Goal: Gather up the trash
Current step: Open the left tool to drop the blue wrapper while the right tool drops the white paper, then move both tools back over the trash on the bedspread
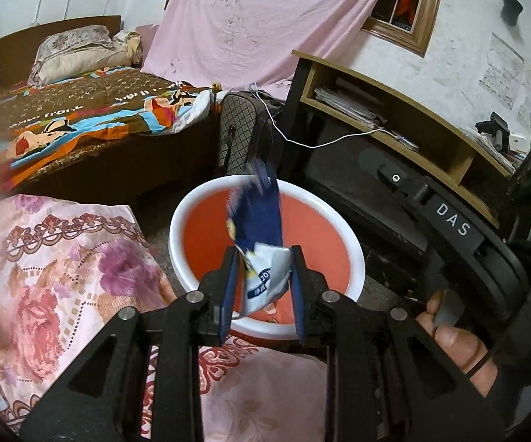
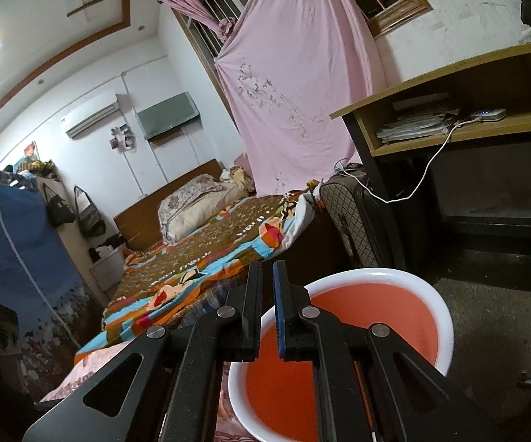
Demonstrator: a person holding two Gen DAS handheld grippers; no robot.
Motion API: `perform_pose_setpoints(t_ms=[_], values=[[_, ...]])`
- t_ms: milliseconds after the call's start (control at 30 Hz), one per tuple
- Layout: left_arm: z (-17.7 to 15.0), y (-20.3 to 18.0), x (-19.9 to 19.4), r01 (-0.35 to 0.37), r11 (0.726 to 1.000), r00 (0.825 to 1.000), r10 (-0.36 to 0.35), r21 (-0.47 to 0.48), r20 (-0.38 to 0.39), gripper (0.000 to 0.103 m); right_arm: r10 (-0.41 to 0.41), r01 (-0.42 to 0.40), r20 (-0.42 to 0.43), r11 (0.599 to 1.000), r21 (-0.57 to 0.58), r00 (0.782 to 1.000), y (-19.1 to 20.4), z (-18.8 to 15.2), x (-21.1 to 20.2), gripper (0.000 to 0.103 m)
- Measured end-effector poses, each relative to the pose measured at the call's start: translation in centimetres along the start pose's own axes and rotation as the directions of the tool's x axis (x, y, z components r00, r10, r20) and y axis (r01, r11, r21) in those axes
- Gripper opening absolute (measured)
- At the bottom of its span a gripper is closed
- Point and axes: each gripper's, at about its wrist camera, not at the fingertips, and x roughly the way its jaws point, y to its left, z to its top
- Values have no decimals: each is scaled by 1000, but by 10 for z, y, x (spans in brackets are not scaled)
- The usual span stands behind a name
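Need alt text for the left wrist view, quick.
The left claw grips a crumpled blue and white wrapper above a white-rimmed orange basin on the floor. A pink floral cloth lies lower left; a bed stands behind.

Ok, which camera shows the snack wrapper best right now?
The left wrist view: the blue and white snack wrapper sits centre frame, pinched in the left gripper above the orange bin. The right wrist view shows only the bin, no wrapper.
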Motion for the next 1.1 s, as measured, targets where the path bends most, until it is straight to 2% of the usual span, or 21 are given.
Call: perform_pose_setpoints(t_ms=[333, 533, 767, 900, 1100], values=[[-2, 8, -8, -8, 999, 999, 10, -41, 41, 20, 2, -2, -3, 1000, -4, 1000, 1, -1, 0, 5], [-2, 18, -30, -89, 993, 986, 99, -78, 134, 29, 14, -14, 8, 999, -32, 1000, 8, -2, -3, 6], [-6, 33, -62, -202, 971, 945, 228, -130, 235, 40, 42, -40, 22, 995, -88, 999, 23, -6, -6, 6], [-10, 43, -81, -264, 951, 910, 301, -162, 286, 47, 62, -58, 29, 990, -126, 998, 36, -8, -7, 7], [-19, 55, -109, -353, 911, 844, 408, -213, 348, 67, 97, -89, 38, 982, -165, 995, 52, -12, -10, 10]])
